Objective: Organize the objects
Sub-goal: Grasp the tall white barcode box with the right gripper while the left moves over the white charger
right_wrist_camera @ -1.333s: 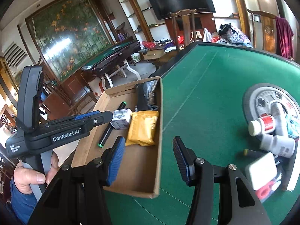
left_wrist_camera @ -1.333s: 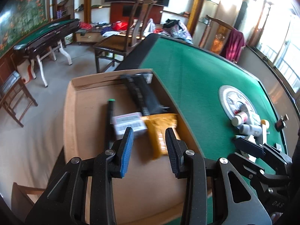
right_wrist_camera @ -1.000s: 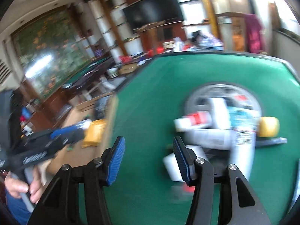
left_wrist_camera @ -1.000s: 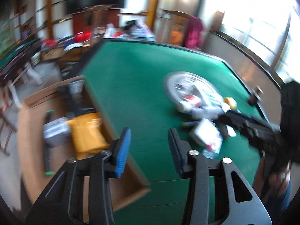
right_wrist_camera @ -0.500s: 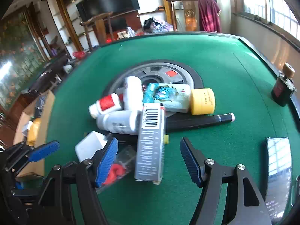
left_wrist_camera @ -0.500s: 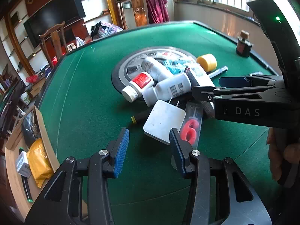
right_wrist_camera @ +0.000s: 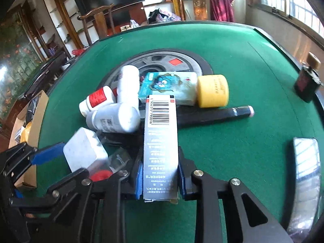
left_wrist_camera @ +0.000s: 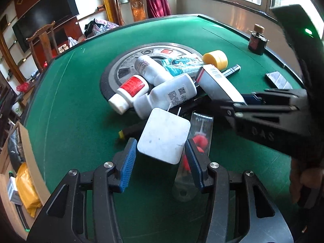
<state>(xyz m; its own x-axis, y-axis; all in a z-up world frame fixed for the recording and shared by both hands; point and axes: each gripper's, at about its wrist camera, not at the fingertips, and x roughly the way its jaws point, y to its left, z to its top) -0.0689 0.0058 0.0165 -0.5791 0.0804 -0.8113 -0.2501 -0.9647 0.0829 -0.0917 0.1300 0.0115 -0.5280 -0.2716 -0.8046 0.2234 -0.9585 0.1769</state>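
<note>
Now | right hand-held gripper (right_wrist_camera: 160,179) closing on slim barcoded carton (right_wrist_camera: 161,141) | left hand-held gripper (left_wrist_camera: 160,162) opening around square white adapter (left_wrist_camera: 165,138)

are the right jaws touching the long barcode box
Touching. The right wrist view shows the closing right gripper with its blue pads flush against both sides of the barcode box, no gap visible.
</note>
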